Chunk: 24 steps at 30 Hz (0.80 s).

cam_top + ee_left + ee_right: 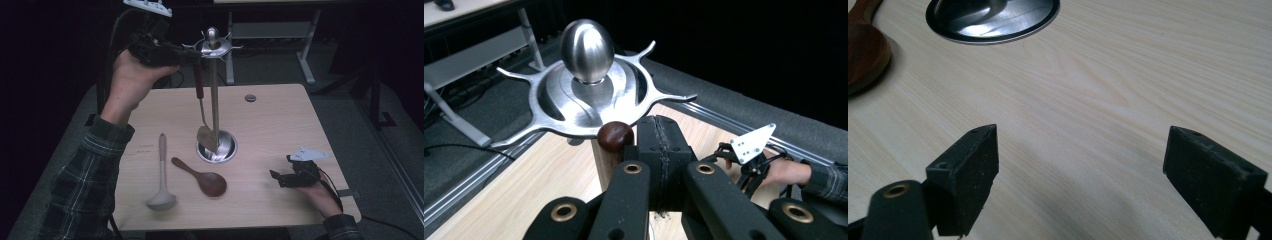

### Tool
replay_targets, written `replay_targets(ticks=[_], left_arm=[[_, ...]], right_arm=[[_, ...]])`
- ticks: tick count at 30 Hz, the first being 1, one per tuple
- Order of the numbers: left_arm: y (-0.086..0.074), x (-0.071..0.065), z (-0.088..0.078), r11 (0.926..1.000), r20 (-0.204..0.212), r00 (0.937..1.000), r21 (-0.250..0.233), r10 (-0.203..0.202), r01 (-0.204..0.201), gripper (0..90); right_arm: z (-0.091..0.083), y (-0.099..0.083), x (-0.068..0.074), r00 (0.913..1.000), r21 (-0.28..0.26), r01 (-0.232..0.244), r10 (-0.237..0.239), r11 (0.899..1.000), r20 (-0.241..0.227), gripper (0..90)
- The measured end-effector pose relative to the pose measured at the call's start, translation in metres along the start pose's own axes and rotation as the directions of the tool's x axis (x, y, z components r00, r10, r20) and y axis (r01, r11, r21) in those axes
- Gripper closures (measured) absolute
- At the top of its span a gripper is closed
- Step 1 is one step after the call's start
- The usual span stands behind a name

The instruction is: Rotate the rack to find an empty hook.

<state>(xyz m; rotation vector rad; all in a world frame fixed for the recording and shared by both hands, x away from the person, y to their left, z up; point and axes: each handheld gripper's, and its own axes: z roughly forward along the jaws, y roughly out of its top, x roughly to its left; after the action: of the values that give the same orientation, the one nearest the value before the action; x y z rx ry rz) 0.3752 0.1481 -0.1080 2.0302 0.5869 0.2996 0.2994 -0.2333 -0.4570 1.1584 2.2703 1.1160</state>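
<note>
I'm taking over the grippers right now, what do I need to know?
Left hand-held gripper: shut on the spatula handle, held up at a hook of the utensil stand; whether it is hooked on, I cannot tell.
Right hand-held gripper: open, low over the table, holding nothing.
Wooden spoon and grey ladle lie flat on the table.
Left to do, probably: hang those two.
</note>
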Motion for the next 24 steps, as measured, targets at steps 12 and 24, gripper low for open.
replay_targets(ticks=[12, 24], left_arm=[[-0.002, 0.012, 0.002, 0.9999, -0.015, 0.9997, 0.001, -0.017, 0.017, 89.7], [-0.004, 0.024, 0.001, 0.9993, -0.049, 0.9981, -0.007, -0.038, 0.038, 89.7]], right_arm=[[0.000, 0.000, 0.000, 1.0000, -0.001, -0.004, 0.004, 1.000, -0.004, 14.2], [0.000, 0.000, 0.000, 1.0000, 0.000, -0.004, 0.004, 1.000, -0.004, 14.2]])
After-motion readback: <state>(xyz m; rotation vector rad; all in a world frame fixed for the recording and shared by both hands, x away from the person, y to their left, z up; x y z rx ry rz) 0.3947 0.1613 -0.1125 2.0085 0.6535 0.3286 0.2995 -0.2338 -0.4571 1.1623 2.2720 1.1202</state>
